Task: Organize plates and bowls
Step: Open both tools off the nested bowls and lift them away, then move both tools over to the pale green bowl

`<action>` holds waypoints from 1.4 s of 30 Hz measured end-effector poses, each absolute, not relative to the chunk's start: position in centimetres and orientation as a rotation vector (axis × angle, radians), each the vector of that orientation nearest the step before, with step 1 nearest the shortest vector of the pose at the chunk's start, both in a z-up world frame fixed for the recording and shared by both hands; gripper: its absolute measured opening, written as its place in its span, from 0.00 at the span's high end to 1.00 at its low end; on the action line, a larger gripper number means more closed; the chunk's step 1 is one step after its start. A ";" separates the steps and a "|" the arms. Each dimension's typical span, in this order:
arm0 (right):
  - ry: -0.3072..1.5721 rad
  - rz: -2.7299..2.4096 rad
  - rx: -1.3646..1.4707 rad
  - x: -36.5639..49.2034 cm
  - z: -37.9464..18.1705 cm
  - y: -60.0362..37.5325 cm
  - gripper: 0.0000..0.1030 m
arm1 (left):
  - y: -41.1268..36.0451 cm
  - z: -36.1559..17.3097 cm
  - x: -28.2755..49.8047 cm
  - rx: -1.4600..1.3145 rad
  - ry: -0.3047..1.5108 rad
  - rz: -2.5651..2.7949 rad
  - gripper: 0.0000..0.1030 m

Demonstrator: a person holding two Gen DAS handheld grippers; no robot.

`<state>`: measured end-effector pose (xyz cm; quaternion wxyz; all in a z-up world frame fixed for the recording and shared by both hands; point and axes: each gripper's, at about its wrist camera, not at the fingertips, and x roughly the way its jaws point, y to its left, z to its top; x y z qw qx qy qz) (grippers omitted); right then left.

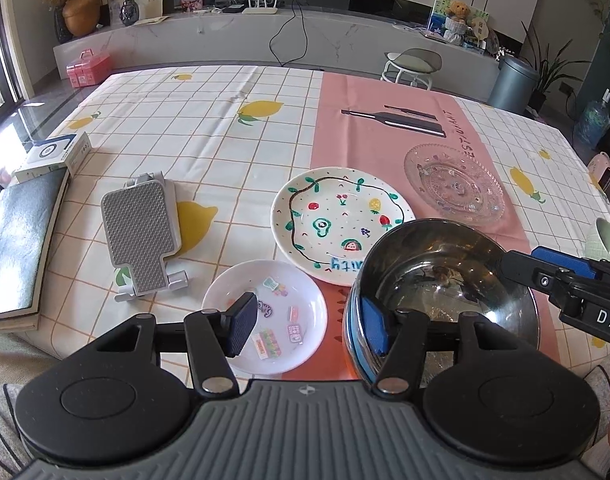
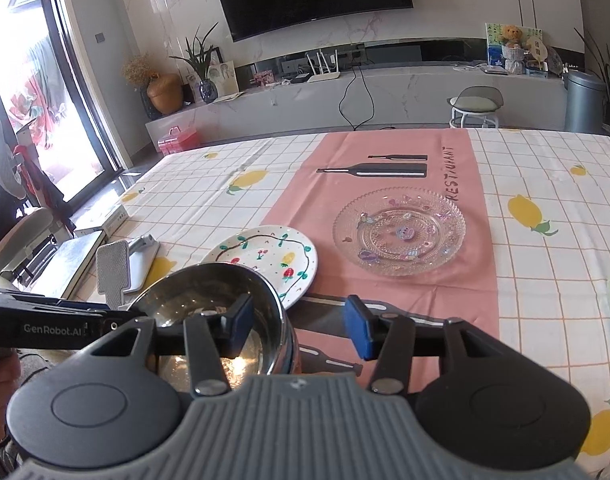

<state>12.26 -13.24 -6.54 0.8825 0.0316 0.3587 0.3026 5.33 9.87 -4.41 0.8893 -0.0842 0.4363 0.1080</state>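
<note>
A steel bowl (image 1: 445, 280) with a blue band stands near the table's front edge, partly over the painted fruit plate (image 1: 337, 220). My left gripper (image 1: 309, 328) is open, its right pad against the bowl's left wall, its left pad over a small white sticker plate (image 1: 281, 320). My right gripper (image 2: 301, 328) is open and straddles the bowl's right rim (image 2: 225, 308), left finger inside the bowl, right finger outside. A clear glass plate (image 2: 399, 230) lies on the pink runner beyond. A pale green bowl (image 1: 605, 240) peeks in at the right edge.
A grey phone stand (image 1: 141, 236) lies left of the plates. A book (image 1: 21, 240) and a white box (image 1: 57, 156) sit at the table's left edge. The lemon-print tablecloth (image 1: 225, 128) stretches behind the plates.
</note>
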 end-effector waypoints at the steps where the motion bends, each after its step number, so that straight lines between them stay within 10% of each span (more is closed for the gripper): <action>1: 0.749 0.625 0.070 12.4 -6.6 -13.4 0.51 | 9.8 -4.4 5.4 -0.167 0.905 0.227 0.34; 42: 0.652 0.091 0.615 19.7 -6.9 -38.6 0.42 | -9.6 6.5 12.4 0.184 0.747 0.004 0.33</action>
